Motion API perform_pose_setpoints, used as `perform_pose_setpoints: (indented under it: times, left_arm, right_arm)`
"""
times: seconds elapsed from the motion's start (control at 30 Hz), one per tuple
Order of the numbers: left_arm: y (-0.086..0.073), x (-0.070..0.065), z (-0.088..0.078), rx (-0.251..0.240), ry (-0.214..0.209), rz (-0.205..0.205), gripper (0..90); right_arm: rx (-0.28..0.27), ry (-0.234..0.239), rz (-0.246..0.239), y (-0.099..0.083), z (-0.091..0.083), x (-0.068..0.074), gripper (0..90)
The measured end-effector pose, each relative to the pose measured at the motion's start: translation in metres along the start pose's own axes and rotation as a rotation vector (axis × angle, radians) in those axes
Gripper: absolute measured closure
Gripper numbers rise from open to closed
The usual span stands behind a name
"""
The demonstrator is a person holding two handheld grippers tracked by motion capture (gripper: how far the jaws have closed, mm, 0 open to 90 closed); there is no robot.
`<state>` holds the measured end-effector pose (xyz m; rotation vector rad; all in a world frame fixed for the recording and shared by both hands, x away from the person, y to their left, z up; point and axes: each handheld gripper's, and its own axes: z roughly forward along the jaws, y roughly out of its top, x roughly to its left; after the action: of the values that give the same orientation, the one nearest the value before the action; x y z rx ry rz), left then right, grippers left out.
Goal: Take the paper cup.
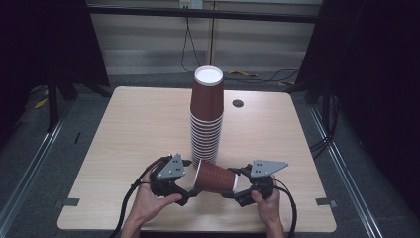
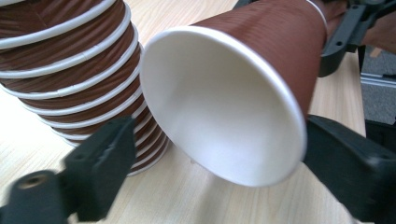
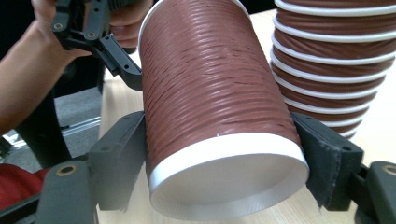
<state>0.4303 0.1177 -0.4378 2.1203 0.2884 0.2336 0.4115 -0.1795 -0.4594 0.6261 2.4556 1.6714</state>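
A single brown ribbed paper cup [image 1: 215,177] lies on its side above the front of the table, between the two grippers. My right gripper [image 1: 235,182] is shut on the cup's white base end [image 3: 224,177], one jaw on each side. My left gripper [image 1: 192,178] is open, its jaws straddling the cup's mouth [image 2: 219,107]. In the left gripper view one jaw touches the rim and the other stands a little off it. A tall upside-down stack of the same cups [image 1: 207,124] stands just behind, close to the held cup.
The light wooden table [image 1: 138,129] has a dark round grommet [image 1: 238,103] at the back right. Cables [image 1: 257,77] lie on the floor beyond the far edge. Both hands hold the grippers near the table's front edge.
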Motion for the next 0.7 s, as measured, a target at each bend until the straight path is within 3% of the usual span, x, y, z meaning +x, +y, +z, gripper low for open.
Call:
perform_pose_setpoints:
  times: [0.3,0.47,0.7]
  left_arm:
    - [-0.001,0.0009,-0.0001,-0.025,-0.015,-0.008,0.4]
    - [-0.0032,0.0026,0.0019,-0.038,-0.045,-0.026,0.0]
    - [-0.0029,0.0007,0.009,-0.023,-0.077,-0.009,0.0]
  right_arm:
    - [-0.042,0.029,-0.016,-0.001,-0.0012,0.0012,22.9]
    - [-0.054,0.041,-0.02,-0.0023,-0.0009,0.0008,22.9]
    - [-0.059,0.055,-0.025,-0.0018,0.001,0.0015,22.9]
